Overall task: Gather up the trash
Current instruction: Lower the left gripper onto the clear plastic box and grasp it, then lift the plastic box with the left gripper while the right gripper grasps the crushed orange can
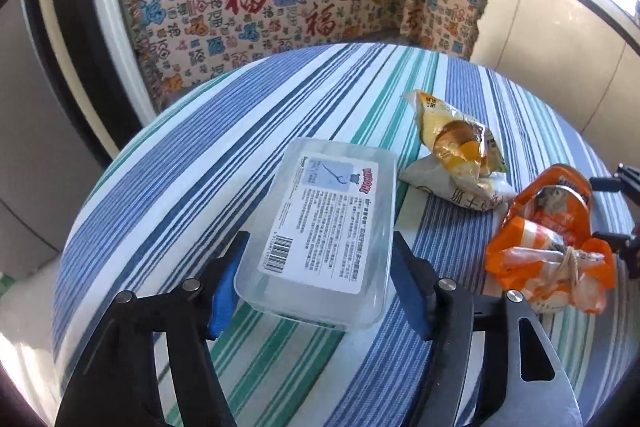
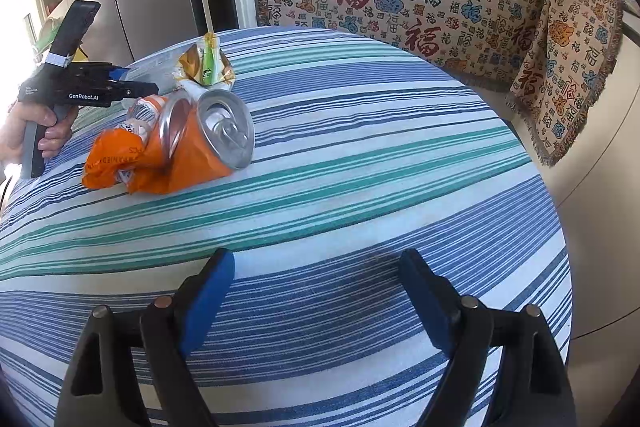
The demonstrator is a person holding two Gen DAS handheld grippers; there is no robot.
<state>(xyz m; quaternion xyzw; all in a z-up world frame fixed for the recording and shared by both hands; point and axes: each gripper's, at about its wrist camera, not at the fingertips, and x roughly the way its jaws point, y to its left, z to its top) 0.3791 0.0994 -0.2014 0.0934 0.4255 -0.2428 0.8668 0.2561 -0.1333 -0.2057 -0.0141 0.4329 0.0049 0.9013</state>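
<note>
Left gripper (image 1: 316, 269) straddles a clear plastic box (image 1: 320, 227) near the table's (image 1: 180, 147) left edge — pads flanking it, contact unclear. Only the right wrist view shows the hand (image 2: 36, 131) holding it. Right gripper (image 2: 316, 291) gapes empty — crushed orange can (image 2: 208, 139) well beyond, left.

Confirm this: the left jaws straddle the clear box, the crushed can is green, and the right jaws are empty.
One thing is wrong: the crushed can is orange, not green, as the right wrist view shows. The rest holds: the left gripper has its jaws astride the clear box, and the right gripper is empty.
</note>
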